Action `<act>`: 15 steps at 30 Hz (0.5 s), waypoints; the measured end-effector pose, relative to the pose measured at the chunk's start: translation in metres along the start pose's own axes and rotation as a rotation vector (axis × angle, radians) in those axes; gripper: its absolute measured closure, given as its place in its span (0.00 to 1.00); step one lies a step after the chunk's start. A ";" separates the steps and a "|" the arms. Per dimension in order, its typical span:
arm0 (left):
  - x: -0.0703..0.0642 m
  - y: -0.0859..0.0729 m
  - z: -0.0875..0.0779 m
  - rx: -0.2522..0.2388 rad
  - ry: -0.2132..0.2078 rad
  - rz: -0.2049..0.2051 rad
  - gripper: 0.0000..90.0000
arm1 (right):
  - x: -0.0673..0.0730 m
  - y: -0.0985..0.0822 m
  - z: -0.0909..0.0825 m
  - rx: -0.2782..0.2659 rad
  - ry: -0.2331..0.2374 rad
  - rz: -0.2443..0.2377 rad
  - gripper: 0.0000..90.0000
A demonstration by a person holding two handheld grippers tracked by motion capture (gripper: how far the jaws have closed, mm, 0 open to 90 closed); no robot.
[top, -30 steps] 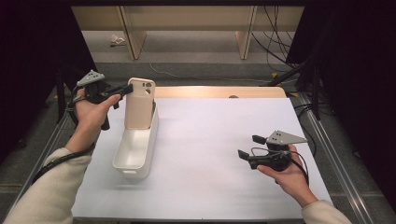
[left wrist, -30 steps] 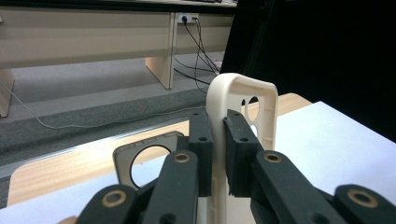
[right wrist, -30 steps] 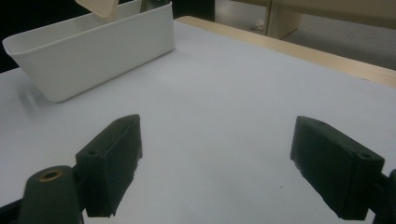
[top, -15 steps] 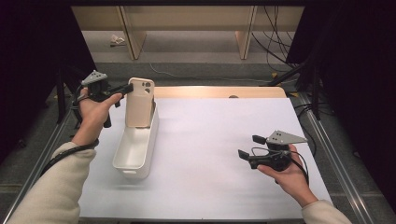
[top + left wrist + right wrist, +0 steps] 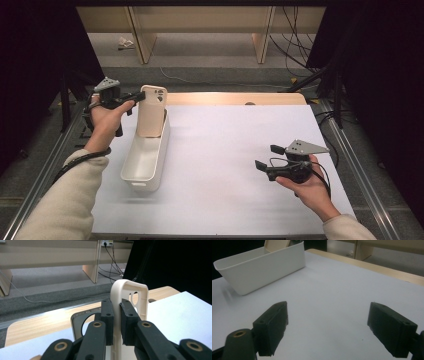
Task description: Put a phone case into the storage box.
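Since the earlier frame, left gripper (image 5: 134, 96) has lowered phone case (image 5: 151, 111) upright into bin (image 5: 131, 165), upper left, jaws clamping its edge; right gripper (image 5: 266, 157) waits agape, empty.

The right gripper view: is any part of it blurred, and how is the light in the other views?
Right gripper view: the jaws are soft, the white bin sharper. Left gripper view: the near jaws blur, the beige phone case is clear. High view: the white table is bright, both sides black.

Cream phone case (image 5: 130, 293) pinched upright between 2 black jaws.
Left gripper (image 5: 117, 315) clamped on the case's edge; wooden table edge (image 5: 37, 320) and grey floor (image 5: 50, 282) far behind.
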State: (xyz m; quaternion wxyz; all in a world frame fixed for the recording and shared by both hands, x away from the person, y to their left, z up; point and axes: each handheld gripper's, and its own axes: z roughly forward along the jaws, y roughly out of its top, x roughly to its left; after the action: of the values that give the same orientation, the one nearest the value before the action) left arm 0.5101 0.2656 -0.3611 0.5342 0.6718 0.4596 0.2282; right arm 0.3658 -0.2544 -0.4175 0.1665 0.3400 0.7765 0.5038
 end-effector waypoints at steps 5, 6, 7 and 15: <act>0.003 -0.003 0.003 0.006 0.006 -0.002 0.91 | 0.000 0.000 0.001 0.003 0.001 0.000 0.20; 0.004 -0.004 0.004 0.006 0.009 -0.003 0.91 | 0.000 0.000 0.000 0.003 0.001 0.000 0.20; 0.004 -0.005 0.004 0.008 0.012 -0.004 0.91 | 0.000 0.000 0.001 0.003 0.001 0.000 0.20; 0.009 -0.013 0.010 0.022 0.025 -0.011 0.91 | 0.000 -0.001 0.001 0.003 0.003 0.001 0.20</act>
State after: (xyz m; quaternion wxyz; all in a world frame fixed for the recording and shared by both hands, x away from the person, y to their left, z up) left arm 0.5173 0.2681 -0.3777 0.5224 0.6722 0.4722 0.2286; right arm 0.3663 -0.2544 -0.4183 0.1646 0.3399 0.7774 0.5031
